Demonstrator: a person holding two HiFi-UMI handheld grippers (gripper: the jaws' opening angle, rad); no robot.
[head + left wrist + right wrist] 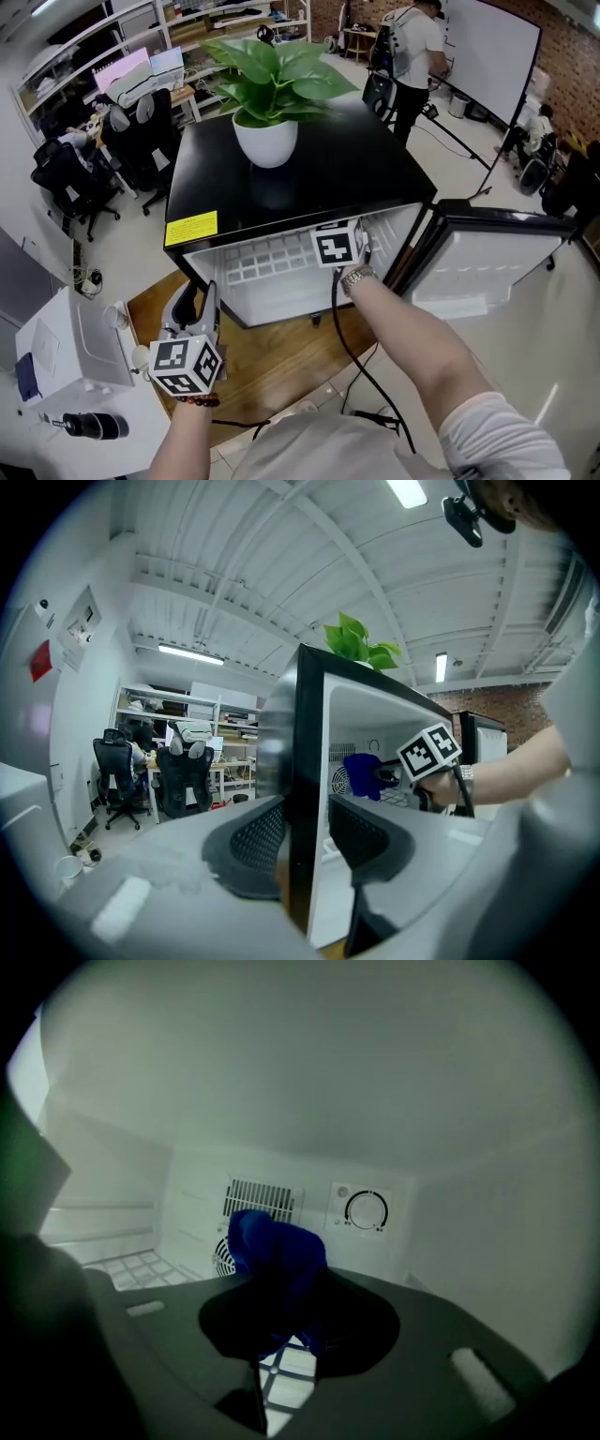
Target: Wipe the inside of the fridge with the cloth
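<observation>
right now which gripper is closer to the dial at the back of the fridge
Right. The right gripper, shut on the cloth, is inside the fridge facing the dial; the left gripper is outside, at the fridge's front left edge.

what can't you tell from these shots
- Whether the cloth touches the back wall: right gripper view, the cloth covers the contact.
- Cloth in head view: hidden under the fridge top.
- Dial markings: right gripper view, too small, dim.
- Whether the left gripper pinches the fridge edge: left gripper view, gap unclear.
</observation>
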